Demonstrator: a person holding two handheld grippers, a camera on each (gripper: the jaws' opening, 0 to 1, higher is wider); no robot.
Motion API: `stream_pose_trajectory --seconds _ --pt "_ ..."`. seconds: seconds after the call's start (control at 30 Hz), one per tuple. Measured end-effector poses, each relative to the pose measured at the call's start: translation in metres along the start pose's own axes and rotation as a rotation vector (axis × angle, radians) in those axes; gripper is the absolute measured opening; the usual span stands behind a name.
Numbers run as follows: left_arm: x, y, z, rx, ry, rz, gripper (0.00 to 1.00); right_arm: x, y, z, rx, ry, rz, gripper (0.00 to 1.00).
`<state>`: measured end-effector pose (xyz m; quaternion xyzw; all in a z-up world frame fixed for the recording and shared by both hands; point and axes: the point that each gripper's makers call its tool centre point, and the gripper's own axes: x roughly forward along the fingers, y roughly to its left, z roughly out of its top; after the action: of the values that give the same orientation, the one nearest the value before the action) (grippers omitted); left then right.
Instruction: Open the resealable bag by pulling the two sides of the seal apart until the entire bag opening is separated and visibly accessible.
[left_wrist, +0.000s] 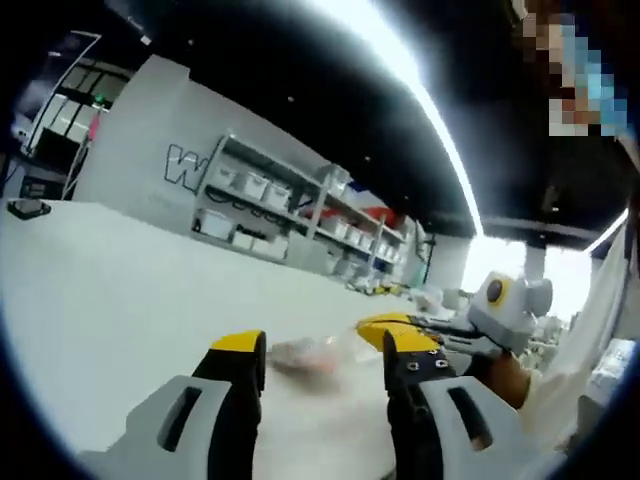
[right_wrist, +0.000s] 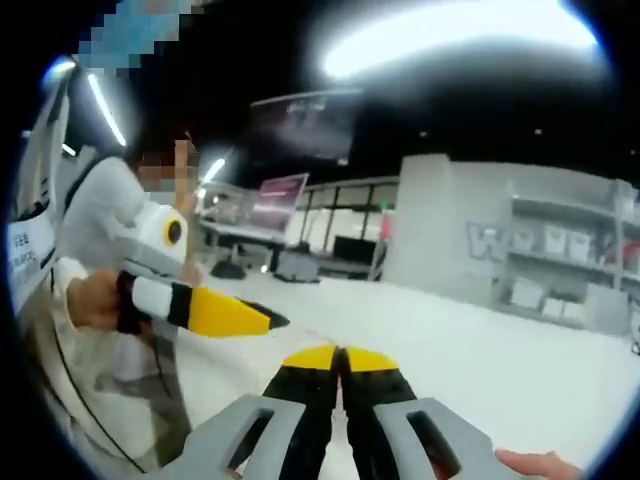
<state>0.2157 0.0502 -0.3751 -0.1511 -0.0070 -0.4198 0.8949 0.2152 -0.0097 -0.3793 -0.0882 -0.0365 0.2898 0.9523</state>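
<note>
Grippers over a white table: left gripper spread around a blurred clear bag, right gripper pressed together just beside it.

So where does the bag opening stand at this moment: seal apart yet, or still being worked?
Nothing looks finished: no separated opening is visible. In hand: in the left gripper view, the left gripper stands open over the white table, with a blurred, translucent bag between its jaw tips, and the right gripper reaches in beside it. In the right gripper view, that gripper's jaws are shut; on what, I cannot tell. Left: pulling the seal apart.
</note>
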Motion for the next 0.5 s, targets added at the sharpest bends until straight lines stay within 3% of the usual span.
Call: stream_pose_trajectory --seconds 0.13,0.43,0.5 --pt "-0.003 0.006 0.008 0.032 -0.045 0.047 0.78 0.001 0.002 0.002 0.004 -0.007 0.001 0.00" --pt "-0.009 0.017 0.027 0.086 -0.151 0.110 0.98 0.001 0.001 0.013 0.000 -0.038 0.002 0.00" --pt "-0.009 0.017 0.027 0.097 -0.150 0.114 0.98 0.001 0.000 0.015 0.006 -0.046 0.004 0.00"
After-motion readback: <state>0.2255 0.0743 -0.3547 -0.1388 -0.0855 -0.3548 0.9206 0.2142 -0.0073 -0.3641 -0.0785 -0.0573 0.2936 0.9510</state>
